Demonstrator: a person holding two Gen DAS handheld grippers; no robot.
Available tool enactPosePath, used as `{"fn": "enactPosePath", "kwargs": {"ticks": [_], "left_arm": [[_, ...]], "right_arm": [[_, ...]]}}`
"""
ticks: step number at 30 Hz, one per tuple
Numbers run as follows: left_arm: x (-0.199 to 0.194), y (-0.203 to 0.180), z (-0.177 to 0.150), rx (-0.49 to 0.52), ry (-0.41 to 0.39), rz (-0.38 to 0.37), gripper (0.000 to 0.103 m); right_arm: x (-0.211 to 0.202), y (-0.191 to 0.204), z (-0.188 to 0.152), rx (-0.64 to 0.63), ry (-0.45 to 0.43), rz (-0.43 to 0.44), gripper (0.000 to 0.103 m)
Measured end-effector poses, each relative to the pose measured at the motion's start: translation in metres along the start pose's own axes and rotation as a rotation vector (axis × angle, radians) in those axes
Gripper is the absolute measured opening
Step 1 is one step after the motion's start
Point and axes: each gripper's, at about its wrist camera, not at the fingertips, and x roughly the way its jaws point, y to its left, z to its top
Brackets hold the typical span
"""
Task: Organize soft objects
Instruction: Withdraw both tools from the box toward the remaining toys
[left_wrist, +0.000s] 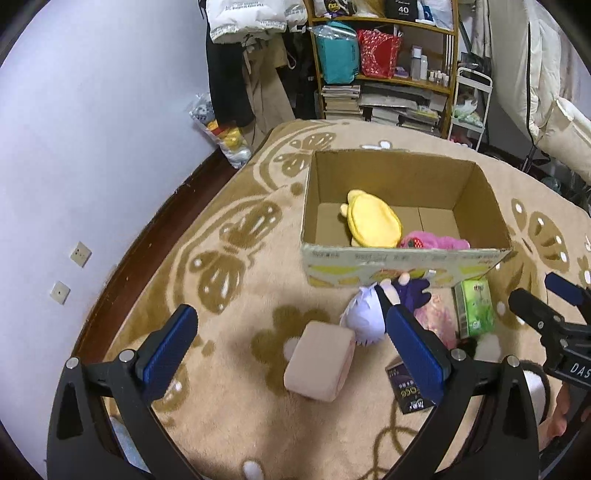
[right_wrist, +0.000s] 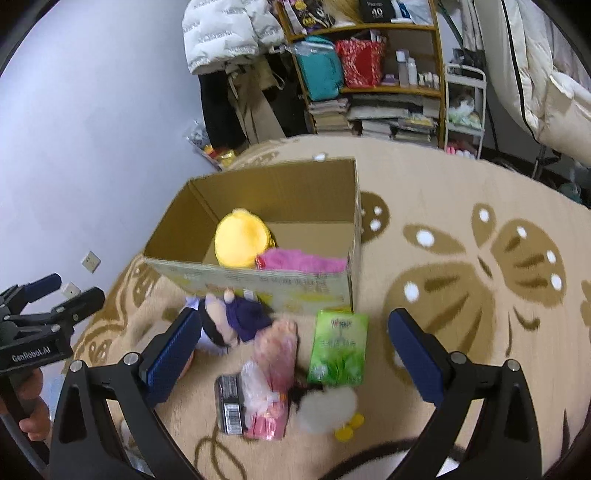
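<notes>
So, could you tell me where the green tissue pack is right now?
The green tissue pack lies on the carpet just outside the cardboard box's near right corner, beside the pink packet.

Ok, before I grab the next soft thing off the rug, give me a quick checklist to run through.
1. Left gripper open: ok, wide and holding nothing.
2. Right gripper open: ok, also holding nothing.
3. Room in the cardboard box: ok, only the yellow plush and pink plush are inside, with bare floor beside them.
4. Next target within the left fingers' span: ok, the beige cushion lies between them on the rug.
5. Doll in purple free to lift: cannot tell, it lies against the box front.
6. Green packet soft: cannot tell.
</notes>
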Motion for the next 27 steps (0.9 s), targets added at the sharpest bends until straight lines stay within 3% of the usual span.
{"fn": "enactPosePath", "kwargs": {"ticks": [13,27], "left_arm": [[0.026,0.003,-0.015,-0.009,0.13,0.02,0.101],[0.07,-0.003,-0.022,-0.005,0.269,0.018,0.101]], "right_arm": [[0.007,-0.002,-0.021,0.044,0.085,-0.038,0.103],[0.049,-0.02,-0.037,0.143,0.272,-0.049,0.094]]}}
